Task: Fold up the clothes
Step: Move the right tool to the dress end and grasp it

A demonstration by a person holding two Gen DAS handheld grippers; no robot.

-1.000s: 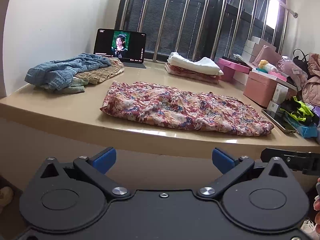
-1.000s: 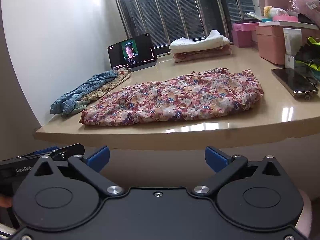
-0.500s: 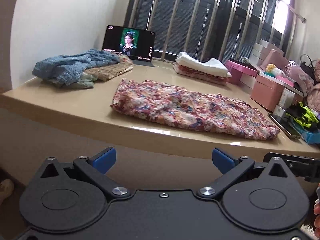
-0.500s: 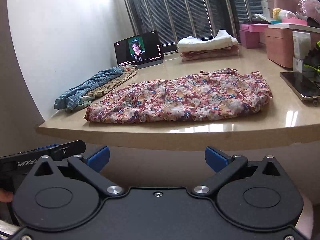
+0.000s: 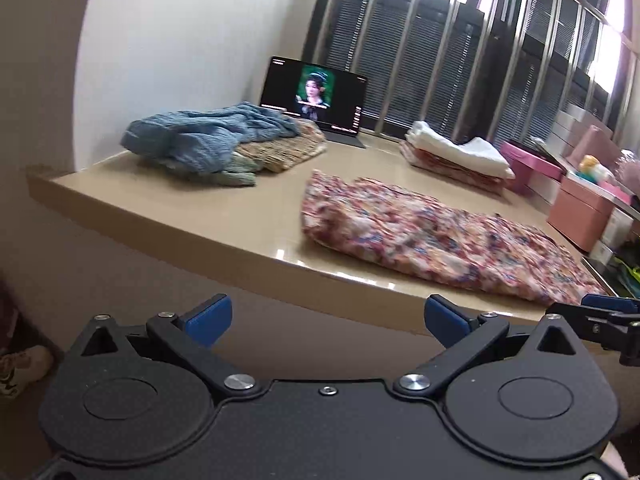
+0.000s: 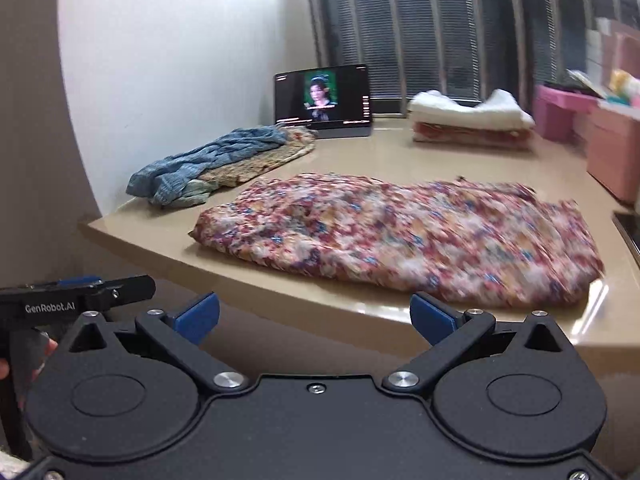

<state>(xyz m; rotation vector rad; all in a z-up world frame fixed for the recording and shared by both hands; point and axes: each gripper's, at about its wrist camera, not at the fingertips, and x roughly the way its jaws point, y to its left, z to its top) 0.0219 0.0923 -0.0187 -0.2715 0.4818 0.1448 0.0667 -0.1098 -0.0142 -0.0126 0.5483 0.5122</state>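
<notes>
- The floral garment [image 6: 400,236] lies flat and lengthwise on the beige counter [image 5: 224,216], close to its front edge. In my right wrist view it fills the middle of the surface, a bit blurred.
- My left gripper [image 5: 326,318] sits below the counter's front edge, short of the cloth. Its blue fingertips [image 5: 210,314] are spread wide with nothing between them.
- My right gripper [image 6: 314,314] is also below the edge, just in front of the floral garment but apart from it. Its jaws are equally wide apart and empty.
- Each tool shows in the other's camera: the right one pokes in at the far right of the left wrist view, and the left one, marked GenRobot.AI, at the far left of the right wrist view with a bit of hand on its grip.
- At the back left of the counter I see a blue knit garment [image 5: 200,140] heaped on top of a tan patterned one [image 5: 288,148], against the white wall.
- Behind that heap a tablet [image 5: 314,94] stands upright with a video playing.
- Further right, near the window bars, a folded stack [image 6: 470,120] sits with a white piece on top and a reddish one beneath.
- Pink boxes [image 5: 576,208] line the right end of the counter, and a phone's edge [image 6: 628,228] shows just right of the floral garment.
</notes>
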